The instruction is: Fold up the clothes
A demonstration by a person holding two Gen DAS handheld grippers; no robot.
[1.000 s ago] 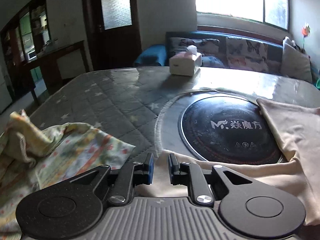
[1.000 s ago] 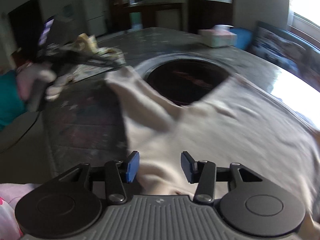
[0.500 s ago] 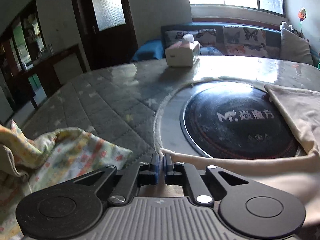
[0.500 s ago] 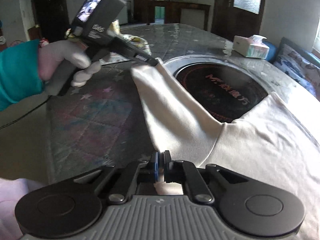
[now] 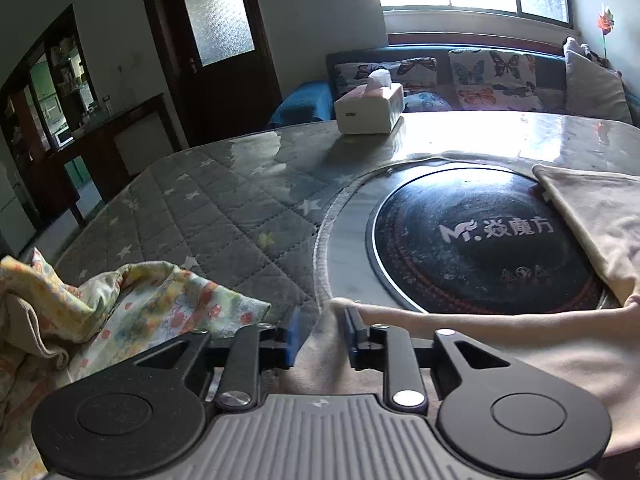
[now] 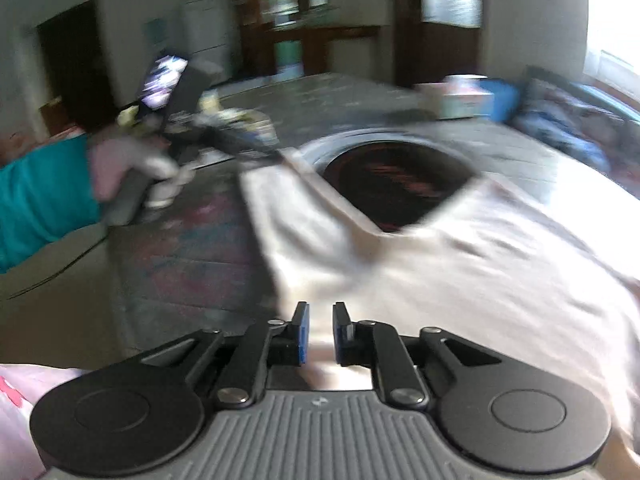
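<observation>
Left wrist view: the left gripper is seen over the near edge of the table, its jaws apart and opening; the tip of the beige garment lies between the blue pads and is not pressed by them.
Right wrist view: blurred; the right gripper is seen with a narrow gap between its jaws, which are opening; pale cloth of the garment shows in the gap, and no pinch on it can be made out.
Garment: spread over the near right part of the table, partly covering the right and near rim of the hob; one narrow strip is stretched along the near edge toward the left gripper.
Floral cloth: bunched at the near left corner of the table, just beside the left gripper.
Hob: a round black plate set into the table's middle, with white lettering on it.
Tissue box: placed at the far edge of the table, well apart from the garment.
Hand: gloved, seen in the right wrist view around the left gripper's handle, with a teal sleeve behind it.
</observation>
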